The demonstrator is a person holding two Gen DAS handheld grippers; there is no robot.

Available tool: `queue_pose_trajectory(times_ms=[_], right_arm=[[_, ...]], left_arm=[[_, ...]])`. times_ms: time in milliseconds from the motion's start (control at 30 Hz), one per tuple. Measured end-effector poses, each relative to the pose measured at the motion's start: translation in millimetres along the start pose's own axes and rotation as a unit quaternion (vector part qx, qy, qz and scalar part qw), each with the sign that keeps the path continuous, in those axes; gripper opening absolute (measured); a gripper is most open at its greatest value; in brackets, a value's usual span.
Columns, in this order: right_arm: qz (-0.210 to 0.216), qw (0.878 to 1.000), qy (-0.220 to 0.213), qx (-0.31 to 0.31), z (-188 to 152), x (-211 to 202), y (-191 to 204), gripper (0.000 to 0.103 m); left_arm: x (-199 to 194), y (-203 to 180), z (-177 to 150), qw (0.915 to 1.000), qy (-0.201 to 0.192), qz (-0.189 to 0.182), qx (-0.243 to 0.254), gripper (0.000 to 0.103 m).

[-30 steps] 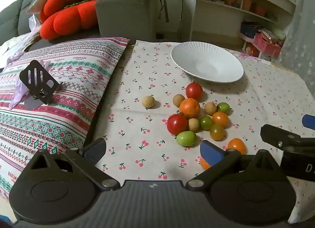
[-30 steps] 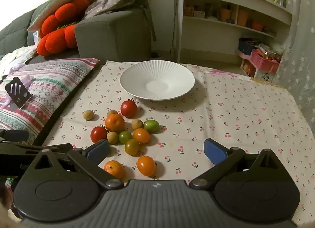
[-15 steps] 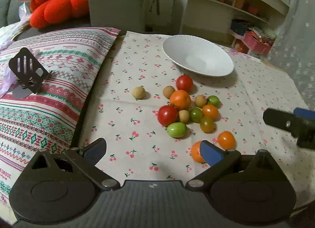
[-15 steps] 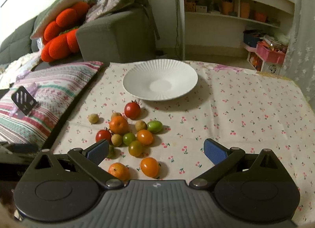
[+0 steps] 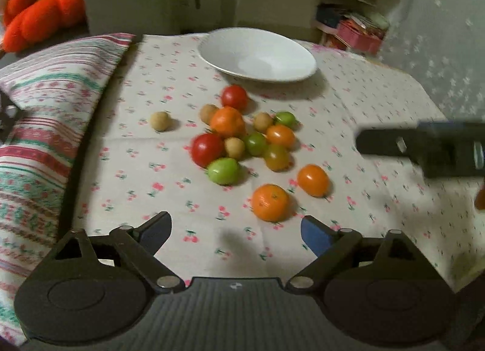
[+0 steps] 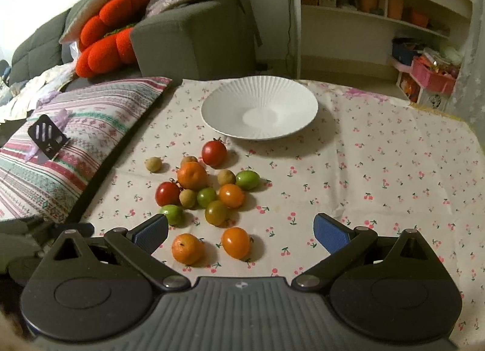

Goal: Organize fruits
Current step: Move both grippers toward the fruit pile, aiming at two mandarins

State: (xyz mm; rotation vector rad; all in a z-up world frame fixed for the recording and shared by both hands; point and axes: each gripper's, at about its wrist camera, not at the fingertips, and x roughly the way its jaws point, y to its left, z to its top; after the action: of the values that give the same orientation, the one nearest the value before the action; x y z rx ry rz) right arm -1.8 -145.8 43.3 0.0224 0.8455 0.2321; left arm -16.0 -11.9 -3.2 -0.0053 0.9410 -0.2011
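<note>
Left wrist view. The left gripper [image 5: 236,231] stands wide with nothing between its fingers; its jaws have just been closing a little from full spread. Compared with a second ago, the camera sits lower and nearer the fruit, so the pile fills more of the frame and the picture is blurred by motion. The mandarin [image 5: 270,202] lies just ahead of the right-hand fingertip, at about 1 o'clock from the gripper's midpoint; half a second ago that finger partly hid it. An orange tomato [image 5: 313,179] lies just beside it at 2 o'clock. The main cluster, led by a green tomato [image 5: 223,170] and a red tomato [image 5: 207,150], lies at 12 o'clock. The plate [image 5: 257,54] rests beyond the cluster, bare. One finger of the right gripper [image 5: 424,148] crosses the frame at 3 o'clock.

Right wrist view. The right gripper [image 6: 241,231] is spread wide and grips nothing. The mandarin [image 6: 188,248] and orange tomato [image 6: 235,242] lie on the cloth [image 6: 379,169] between and just ahead of its fingers. The plate [image 6: 259,108] sits at 12 o'clock, well apart from the fruit, and this view has changed little over the last second.

Reading: no fruit is yet on the plate, so the task appears to be at its start. The left gripper's descent suggests a first pick, probably the mandarin.
</note>
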Motion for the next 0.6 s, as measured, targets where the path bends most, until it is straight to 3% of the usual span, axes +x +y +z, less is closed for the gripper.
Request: queue_pose_trajectory(times_ms=[133, 267, 433, 600], right_arm=[[0.016, 1.000, -0.012, -0.005, 5.4, 3.5, -5.4, 0.102], [0.031, 0.998, -0.008, -0.050, 19.1, 13.8, -8.8, 0.100], [0.063, 0.997, 0.035, -0.042, 26.2, 34.1, -13.8, 0.091], [0.076, 0.992, 0.042, -0.092, 31.5, 44.0, 3.9, 0.087]], left_arm=[[13.2, -1.1, -2.8, 0.9995, 0.006, -0.032, 0.003, 0.078], [24.8, -4.6, -3.2, 0.9993, -0.006, -0.035, 0.011, 0.072], [40.5, -10.6, -4.2, 0.9988, 0.002, -0.045, 0.021, 0.052], [44.4, -19.1, -2.5, 0.9981, -0.009, -0.047, 0.039, 0.037]])
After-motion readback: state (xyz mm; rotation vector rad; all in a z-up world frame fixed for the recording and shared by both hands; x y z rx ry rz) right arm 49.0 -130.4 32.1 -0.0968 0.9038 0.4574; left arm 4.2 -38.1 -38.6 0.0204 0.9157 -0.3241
